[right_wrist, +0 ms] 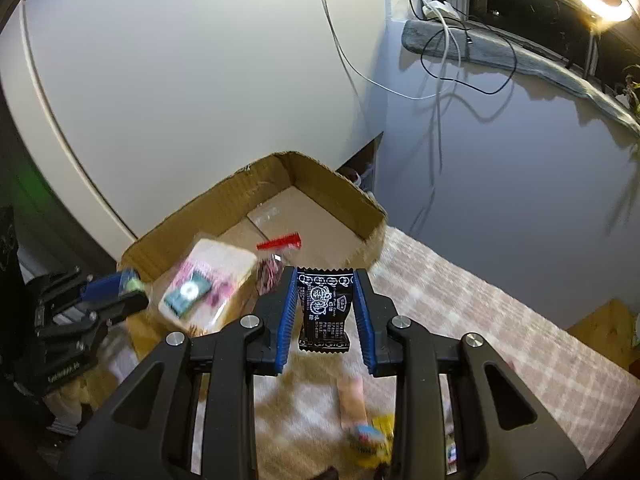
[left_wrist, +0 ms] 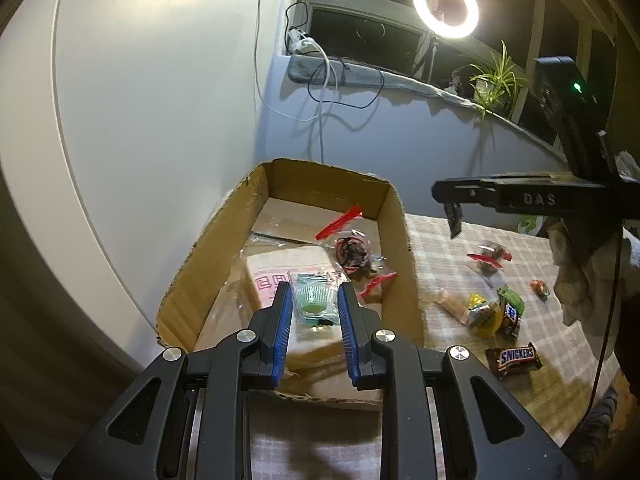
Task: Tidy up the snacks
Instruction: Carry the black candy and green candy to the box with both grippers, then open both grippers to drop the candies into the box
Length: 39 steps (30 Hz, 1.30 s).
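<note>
An open cardboard box (left_wrist: 396, 240) (right_wrist: 192, 220) stands on a checked tablecloth by the wall. My left gripper (left_wrist: 315, 286) hangs over the box's near end, shut on a clear packet with a green snack (left_wrist: 314, 304). In the right wrist view the left gripper (right_wrist: 136, 286) shows blurred at the box's left side. My right gripper (right_wrist: 326, 272) is shut on a black packet with white print (right_wrist: 324, 308), just outside the box's near right wall. The left wrist view shows the right gripper (left_wrist: 440, 194) above the cloth with the black packet (left_wrist: 455, 220) dangling.
In the box lie a pink-labelled package (left_wrist: 280, 272) and red-sealed packets of dark snacks (left_wrist: 352, 254). Loose on the cloth are a Snickers (left_wrist: 514, 358), yellow and green candies (left_wrist: 486, 314) and a red-sealed packet (left_wrist: 490, 258). A gloved hand (left_wrist: 580, 276) is at right.
</note>
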Available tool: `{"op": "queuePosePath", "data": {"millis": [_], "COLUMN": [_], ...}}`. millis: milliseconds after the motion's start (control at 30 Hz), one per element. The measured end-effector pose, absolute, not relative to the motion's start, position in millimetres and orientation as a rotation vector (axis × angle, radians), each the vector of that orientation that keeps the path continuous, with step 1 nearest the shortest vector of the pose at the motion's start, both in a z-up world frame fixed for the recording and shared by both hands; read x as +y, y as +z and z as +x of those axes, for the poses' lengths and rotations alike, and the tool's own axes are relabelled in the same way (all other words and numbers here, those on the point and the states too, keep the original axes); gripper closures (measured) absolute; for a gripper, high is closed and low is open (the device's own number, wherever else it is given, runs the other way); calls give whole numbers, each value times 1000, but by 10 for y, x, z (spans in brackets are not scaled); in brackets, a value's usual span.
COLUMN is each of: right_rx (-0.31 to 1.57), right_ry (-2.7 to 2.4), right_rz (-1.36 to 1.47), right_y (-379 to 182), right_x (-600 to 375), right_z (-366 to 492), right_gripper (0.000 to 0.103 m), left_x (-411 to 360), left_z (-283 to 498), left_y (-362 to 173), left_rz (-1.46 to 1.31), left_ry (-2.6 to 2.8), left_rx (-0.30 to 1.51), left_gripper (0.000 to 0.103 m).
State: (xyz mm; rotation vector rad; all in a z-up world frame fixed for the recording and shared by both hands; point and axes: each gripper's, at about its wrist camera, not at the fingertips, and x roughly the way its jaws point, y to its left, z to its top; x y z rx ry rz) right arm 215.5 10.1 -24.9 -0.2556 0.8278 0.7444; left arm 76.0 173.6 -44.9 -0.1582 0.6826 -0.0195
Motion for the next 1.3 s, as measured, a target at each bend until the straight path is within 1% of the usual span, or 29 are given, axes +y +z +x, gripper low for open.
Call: {"op": "queuePosePath", "data": {"millis": [367,633,667,700,733,767,800,833,900,1300], "right_rx": [853,871,871,868,861,849,840,832,827,820], "right_ry": [793,798,794,790,786,780,777,777,778,739], "right_rz": [-272,-283,-286,-289,-290,-288,-285,-280,-271,-250], "right_y": [-368,-464,-472,-474,-472,-463,-452,-439,-418,-371], "right_x": [565,706,713,718,717,709,698,686,662,492], "right_z": [2365,2427,2432,2433,2430,2424,2418,2414,2413,2370], "right_gripper": [74,74,69,56,48,35,28,27,26,26], "left_x": [1820,1841,1841,1839,1839,1840,1840,1833,1821,1734], "left_z": [802,810,811,812,813,809,802,802,808,772], "left_y": [-471,-472,-468,-465,-463,-463,-461,-457,-454,-382], "left_rz": [-168,-174,-173,-173,-174,-174,-174,-173,-171,-161], "left_ry": [-17,-18,-18,-16,-16,-15,-14,-14,-13,-19], "left_rx": [678,676,672,670,669,666,664,662,662,651], "left_gripper": [81,80,79,77,69,57,52,51,51,50]}}
